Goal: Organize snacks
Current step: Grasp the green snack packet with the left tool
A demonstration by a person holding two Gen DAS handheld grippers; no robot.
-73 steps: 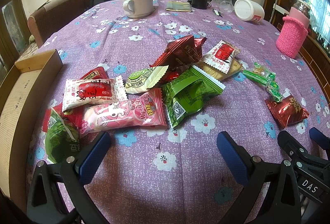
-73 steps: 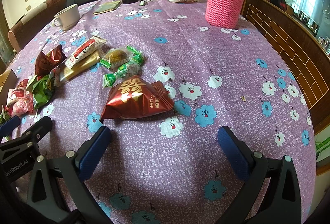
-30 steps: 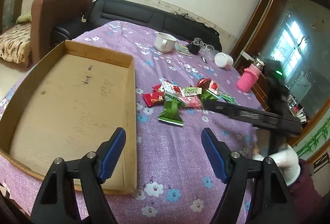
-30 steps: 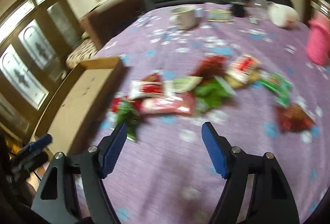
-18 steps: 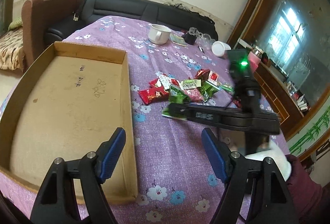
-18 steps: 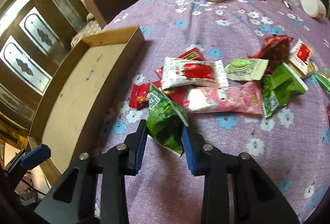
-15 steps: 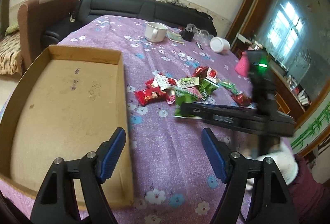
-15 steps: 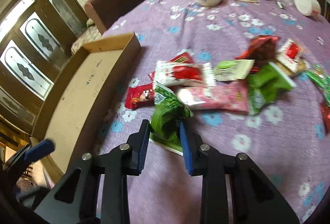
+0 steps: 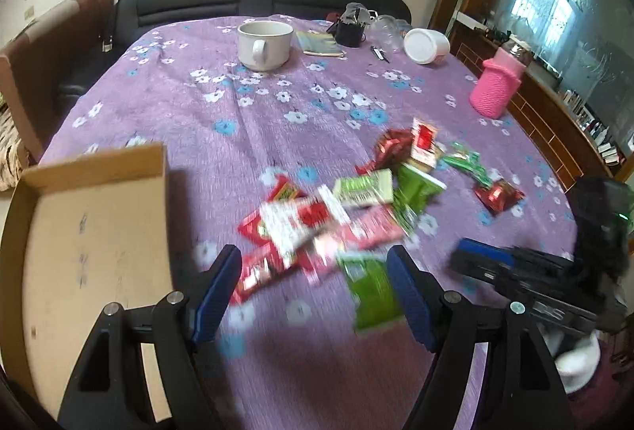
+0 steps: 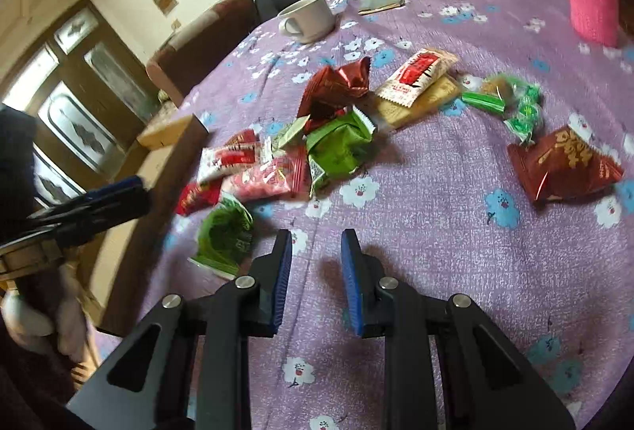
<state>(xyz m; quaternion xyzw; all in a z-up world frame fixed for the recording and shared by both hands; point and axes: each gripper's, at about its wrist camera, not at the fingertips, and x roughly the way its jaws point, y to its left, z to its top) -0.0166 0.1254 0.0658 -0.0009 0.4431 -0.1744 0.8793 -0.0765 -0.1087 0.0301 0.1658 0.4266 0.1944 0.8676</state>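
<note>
The green snack packet (image 10: pixel 226 237) lies flat on the purple flowered tablecloth (image 10: pixel 436 232), just ahead and to the left of the right gripper (image 10: pixel 315 271), whose blue pads stand a narrow gap apart with nothing between them, so it holds nothing. The packet sits at the near edge of the snack pile (image 10: pixel 317 136), between the pile and the cardboard tray (image 9: pixel 91 239). The left gripper (image 9: pixel 313 295) hangs spread wide over the near side of the pile, empty, with the same green packet (image 9: pixel 370 291) just inside its right finger, though blurred. Only the left view shows the tray's bare floor; only the right view shows the pile sharply, and the red packet (image 10: pixel 562 164) lying apart from it
</note>
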